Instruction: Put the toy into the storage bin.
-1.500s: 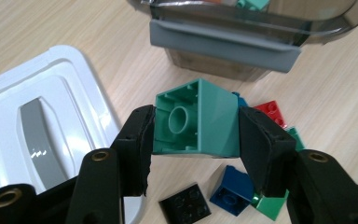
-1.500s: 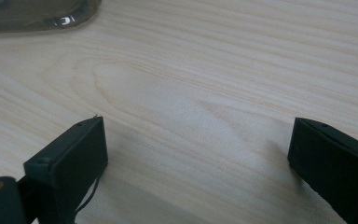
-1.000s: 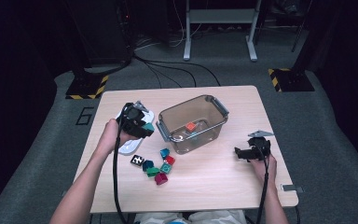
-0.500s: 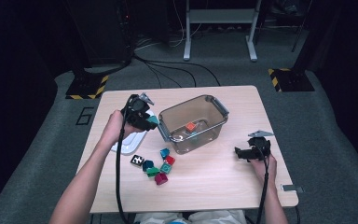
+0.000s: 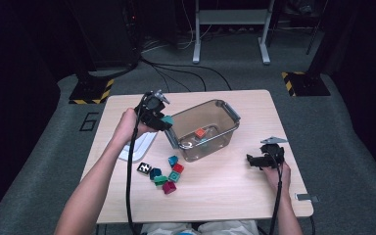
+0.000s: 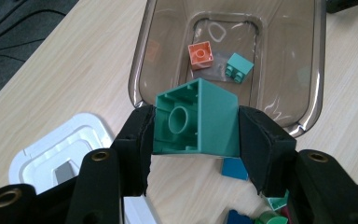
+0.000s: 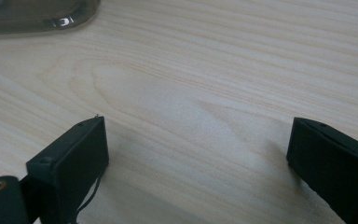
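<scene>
Two bricks lay in the bin [image 5: 223, 108], the left tool [image 6: 193, 135] clamped a teal brick [image 6: 200, 121] at its nine o'clock rim, the right tool [image 7: 198, 163] gaped empty, and six loose bricks [image 5: 162, 173] waited on the worktop [image 5: 225, 196]

A white lid [image 5: 136, 148] is seen left of centre in the high view, lying flat on the wooden table [image 5: 225, 196]. A black-and-white cube [image 5: 144, 168] is set just below it, with a few small blocks [image 5: 169, 175] clustered to its right. On the grey floor, black cables [image 5: 176, 73] are trailed across the upper middle, and yellow-and-black striped feet [image 5: 301, 83] are placed at either side
</scene>
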`<state>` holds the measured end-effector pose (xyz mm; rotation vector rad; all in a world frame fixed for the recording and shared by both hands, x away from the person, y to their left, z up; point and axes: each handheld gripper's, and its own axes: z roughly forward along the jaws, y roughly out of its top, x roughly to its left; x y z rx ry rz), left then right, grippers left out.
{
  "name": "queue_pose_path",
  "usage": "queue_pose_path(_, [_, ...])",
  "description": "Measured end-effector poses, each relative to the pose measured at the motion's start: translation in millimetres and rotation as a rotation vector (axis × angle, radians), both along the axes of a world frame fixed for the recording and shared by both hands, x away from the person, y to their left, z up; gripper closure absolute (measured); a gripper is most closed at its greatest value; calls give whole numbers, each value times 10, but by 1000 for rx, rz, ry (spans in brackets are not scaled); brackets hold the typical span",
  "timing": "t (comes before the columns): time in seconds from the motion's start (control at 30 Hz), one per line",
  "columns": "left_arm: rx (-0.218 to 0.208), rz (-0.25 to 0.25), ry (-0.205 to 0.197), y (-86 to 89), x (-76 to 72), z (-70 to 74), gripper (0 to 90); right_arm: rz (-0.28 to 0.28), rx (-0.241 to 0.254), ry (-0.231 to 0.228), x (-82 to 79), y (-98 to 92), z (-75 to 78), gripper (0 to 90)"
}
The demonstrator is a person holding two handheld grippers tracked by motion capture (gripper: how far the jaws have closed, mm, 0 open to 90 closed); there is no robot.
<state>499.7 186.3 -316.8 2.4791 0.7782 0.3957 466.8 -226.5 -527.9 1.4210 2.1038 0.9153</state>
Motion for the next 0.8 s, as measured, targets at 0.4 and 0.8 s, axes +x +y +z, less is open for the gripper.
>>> queue_pose_path(0.4, [13,-26,-2,-203,128,21,479,0,2,2,-1,0,0,48])
queue_pose_path(0.8, [12,-35,13,-351,262,-20,479,0,2,2,-1,0,1,49])
